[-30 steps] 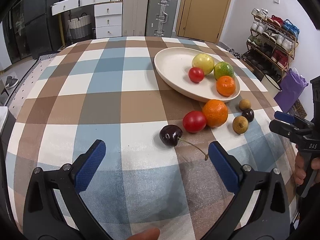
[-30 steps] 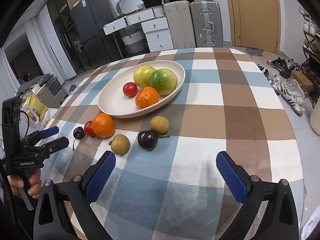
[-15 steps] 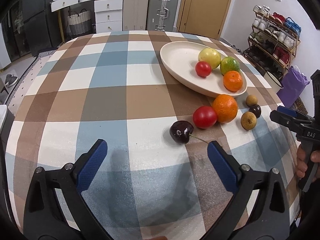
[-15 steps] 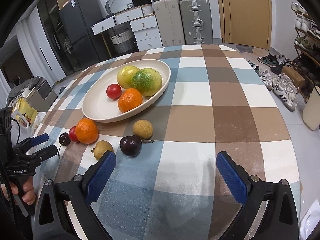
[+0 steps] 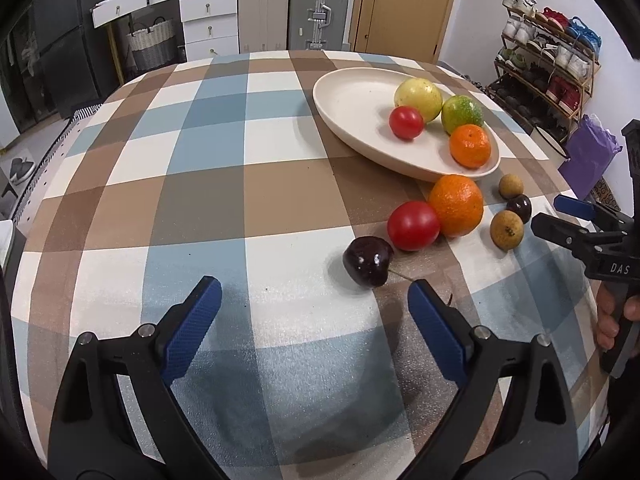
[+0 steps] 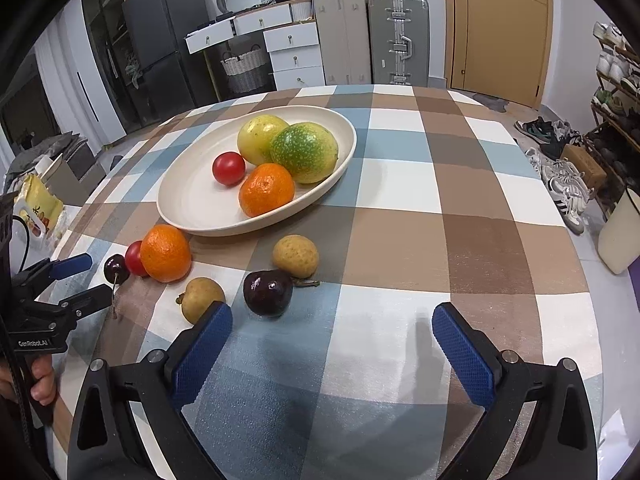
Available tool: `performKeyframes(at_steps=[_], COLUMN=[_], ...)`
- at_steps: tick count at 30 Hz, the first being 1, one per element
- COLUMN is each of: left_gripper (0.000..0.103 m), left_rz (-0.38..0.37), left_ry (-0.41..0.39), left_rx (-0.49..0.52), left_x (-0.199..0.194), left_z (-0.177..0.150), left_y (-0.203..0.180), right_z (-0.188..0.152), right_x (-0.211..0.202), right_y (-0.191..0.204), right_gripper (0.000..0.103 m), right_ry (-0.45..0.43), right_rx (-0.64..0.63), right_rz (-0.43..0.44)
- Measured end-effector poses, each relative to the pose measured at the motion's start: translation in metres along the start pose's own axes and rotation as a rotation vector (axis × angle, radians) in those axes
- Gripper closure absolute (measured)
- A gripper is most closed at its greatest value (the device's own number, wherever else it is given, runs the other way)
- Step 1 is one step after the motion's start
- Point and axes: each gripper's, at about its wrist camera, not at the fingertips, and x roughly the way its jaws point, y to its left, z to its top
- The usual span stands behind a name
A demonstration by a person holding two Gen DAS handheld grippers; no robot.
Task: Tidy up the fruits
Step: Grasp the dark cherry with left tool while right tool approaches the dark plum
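A brown, blue and white checked tablecloth (image 5: 200, 184) lies under the left gripper (image 5: 314, 312), its pads blue on black arms. Just ahead of it: a dark purple-black cherry (image 5: 367, 261), a red tomato (image 5: 413, 225) and an orange (image 5: 456, 205). Beyond them, a cream plate (image 5: 352, 96) carries yellow (image 5: 418, 94), speckled green (image 5: 463, 113), red (image 5: 406, 122) and orange (image 5: 469, 145) fruit. Before the right gripper (image 6: 332, 340), also blue-padded: a dark plum-coloured fruit (image 6: 267, 293) between two tan ones (image 6: 296, 256) (image 6: 201, 299).

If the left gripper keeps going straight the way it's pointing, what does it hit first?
Probably the dark cherry: it lies just ahead of the open left gripper, slightly right of centre. The red tomato sits behind it. Depth is hard to judge here.
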Motion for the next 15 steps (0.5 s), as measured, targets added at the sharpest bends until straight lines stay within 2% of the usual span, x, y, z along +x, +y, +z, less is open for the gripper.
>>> performKeyframes(at_steps=[5, 9, 15], left_gripper=[0.014, 0.021, 0.040], left_rz=[-0.006, -0.025, -0.086], left_ry=[0.001, 0.003, -0.014], left_rx=[0.022, 0.040, 0.044], left_x=[0.004, 0.007, 0.006], left_z=[0.004, 0.007, 0.008], left_y=[-0.008, -0.015, -0.021], right_z=[-0.001, -0.001, 0.000], right_x=[0.002, 0.004, 0.005], right_y=[0.005, 0.003, 0.001], right_gripper=[0.001, 0.001, 0.001], right_ry=[0.003, 0.007, 0.009], right_rx=[-0.028, -0.023, -0.019], right_rz=[-0.015, -0.011, -0.002])
